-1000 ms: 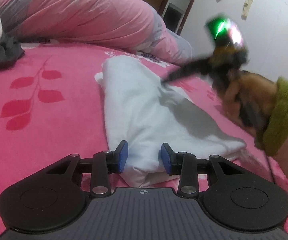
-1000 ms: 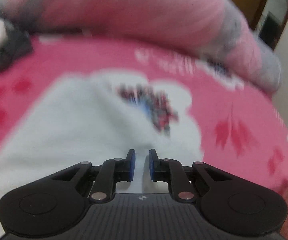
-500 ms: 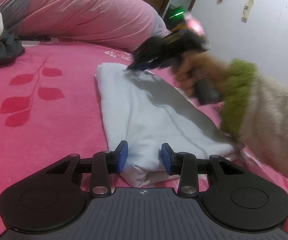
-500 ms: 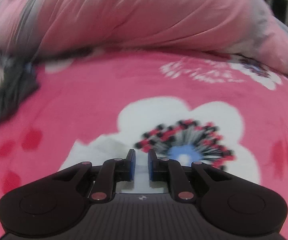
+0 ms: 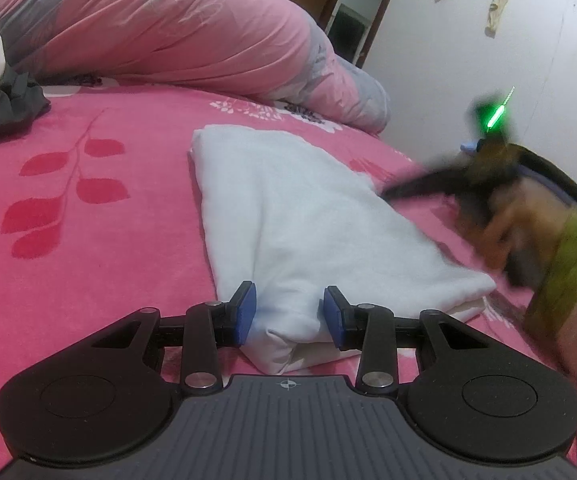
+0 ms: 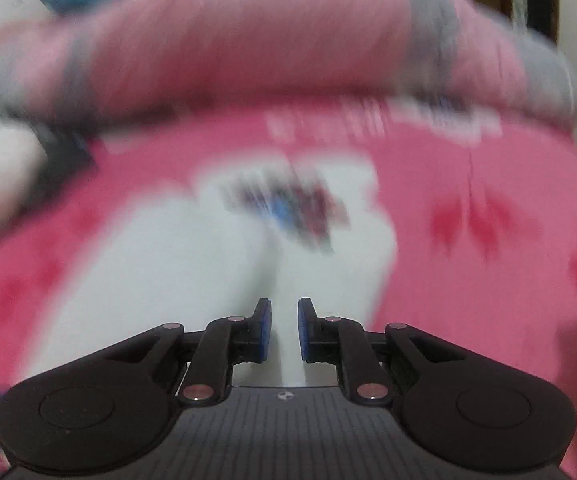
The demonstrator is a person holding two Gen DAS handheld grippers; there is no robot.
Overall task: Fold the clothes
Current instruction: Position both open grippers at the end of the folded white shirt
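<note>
We clamp left hand-held gripper (image 5: 288, 314) on cloth (image 5: 288, 216) near corner; long axis runs away toward bed's (image 5: 88, 240) far edge. Right hand-held gripper (image 6: 284, 330) nearly together, empty.

Right claw (image 5: 392, 192) motion-smeared in left view, whole right view blurred, dark garment (image 5: 4, 108) cut off at left edge

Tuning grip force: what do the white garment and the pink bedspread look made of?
White garment: soft matte knit, probably cotton jersey; it bunches in thick rounded folds between the left gripper pads. Pink bedspread: plush, fleece-like; fuzzy, lightly textured surface with a printed leaf pattern. Exact fibres can't be told.
</note>
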